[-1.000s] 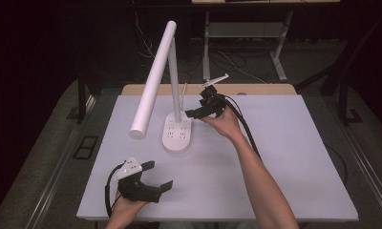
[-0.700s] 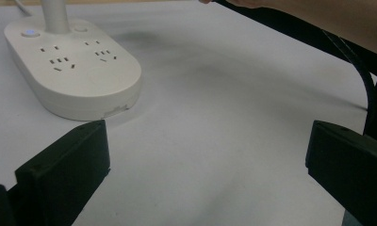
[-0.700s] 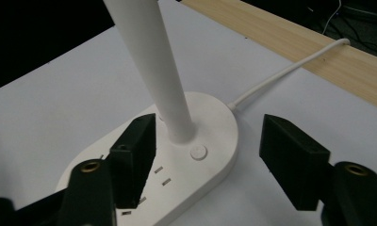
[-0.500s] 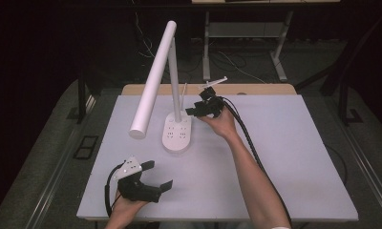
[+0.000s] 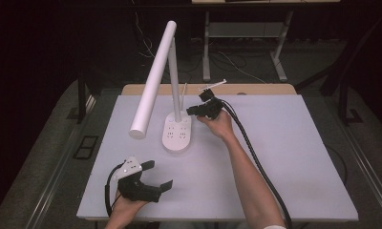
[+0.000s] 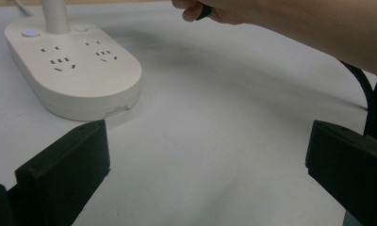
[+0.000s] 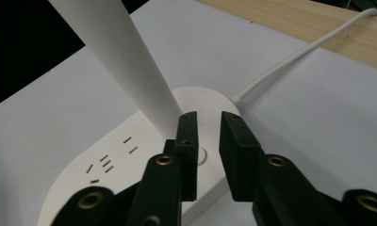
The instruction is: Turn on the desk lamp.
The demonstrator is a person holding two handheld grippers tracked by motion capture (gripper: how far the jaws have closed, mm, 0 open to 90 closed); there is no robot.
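My right hand-held gripper hovers over the round button on the lamp base; its jaws have just been closing to a narrow gap with nothing between them. The oval base lies mid-bench, long axis running away from me. My left hand-held gripper rests wide open, near my bench edge.

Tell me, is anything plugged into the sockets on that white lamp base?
No: in the left gripper view the sockets on the lamp base all sit bare, with no plug in any of them.
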